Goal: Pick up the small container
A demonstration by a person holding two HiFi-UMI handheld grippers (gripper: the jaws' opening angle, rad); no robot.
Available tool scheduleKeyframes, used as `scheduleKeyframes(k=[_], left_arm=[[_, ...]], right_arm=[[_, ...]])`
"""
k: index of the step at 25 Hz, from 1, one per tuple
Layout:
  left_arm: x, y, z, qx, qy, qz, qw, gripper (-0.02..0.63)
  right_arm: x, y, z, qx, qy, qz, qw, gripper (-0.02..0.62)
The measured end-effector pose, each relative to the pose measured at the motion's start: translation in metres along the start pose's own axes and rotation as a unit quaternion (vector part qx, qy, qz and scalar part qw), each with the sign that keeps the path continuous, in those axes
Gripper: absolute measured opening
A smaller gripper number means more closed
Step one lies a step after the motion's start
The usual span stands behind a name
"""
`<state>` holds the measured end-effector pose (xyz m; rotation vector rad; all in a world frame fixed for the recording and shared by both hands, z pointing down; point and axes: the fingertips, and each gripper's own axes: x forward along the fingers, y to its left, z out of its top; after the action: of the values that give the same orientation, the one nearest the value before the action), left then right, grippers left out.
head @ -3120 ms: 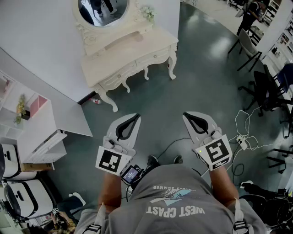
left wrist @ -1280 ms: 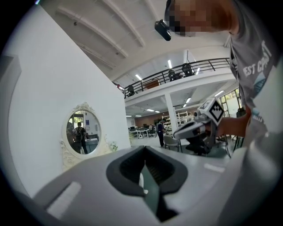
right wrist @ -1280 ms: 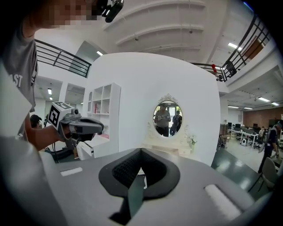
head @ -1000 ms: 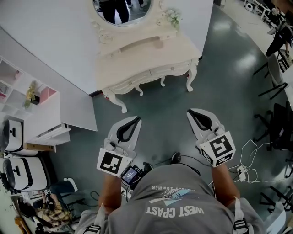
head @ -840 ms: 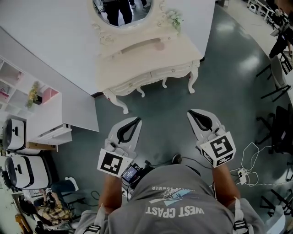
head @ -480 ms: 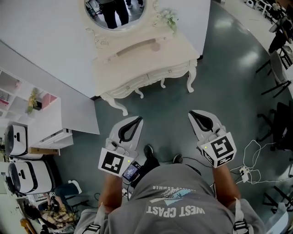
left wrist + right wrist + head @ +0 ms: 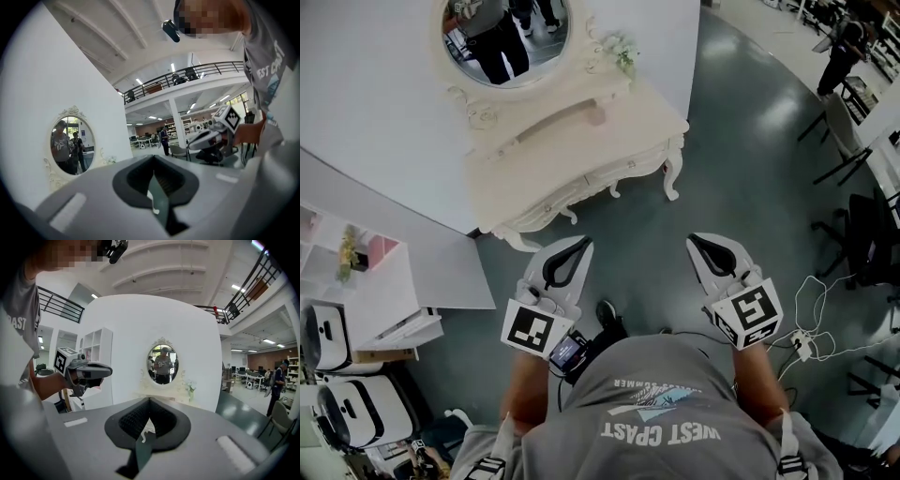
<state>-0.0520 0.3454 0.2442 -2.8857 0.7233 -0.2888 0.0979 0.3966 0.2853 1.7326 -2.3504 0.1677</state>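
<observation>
Head view: mirror [image 7: 502, 37] top off-frame

Open office hall, mezzanine [image 7: 187, 75], desk chairs [image 7: 837, 117]

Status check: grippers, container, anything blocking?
Both shut and empty: left gripper, right gripper, short of the dressing table. On its top a small pinkish item, possibly the container; too small to confirm. Only bare floor between.

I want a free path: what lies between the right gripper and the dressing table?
Only bare grey floor, seen in the head view.
</observation>
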Motion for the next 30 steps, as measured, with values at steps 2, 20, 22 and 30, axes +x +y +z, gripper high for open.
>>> scheduleKeyframes(k=[2, 20, 22, 30], left_arm=[[0.003, 0.019, 0.002, 0.001, -0.009, -0.009, 0.9999, 0.002], [0.017, 0.153, -0.024, -0.018, -0.046, -0.087, 0.9950, 0.002], [0.017, 0.159, -0.027, -0.018, -0.046, -0.091, 0.9947, 0.002], [0.032, 0.189, -0.042, -0.032, -0.032, -0.061, 0.9971, 0.002]], right_arm=[[0.014, 0.002, 0.005, 0.002, 0.003, -0.011, 1.000, 0.002], [0.117, 0.032, 0.052, -0.007, 0.025, -0.098, 0.995, 0.002], [0.122, 0.033, 0.056, -0.012, 0.023, -0.101, 0.995, 0.002], [0.158, 0.013, 0.059, -0.019, 0.028, -0.079, 0.996, 0.002]])
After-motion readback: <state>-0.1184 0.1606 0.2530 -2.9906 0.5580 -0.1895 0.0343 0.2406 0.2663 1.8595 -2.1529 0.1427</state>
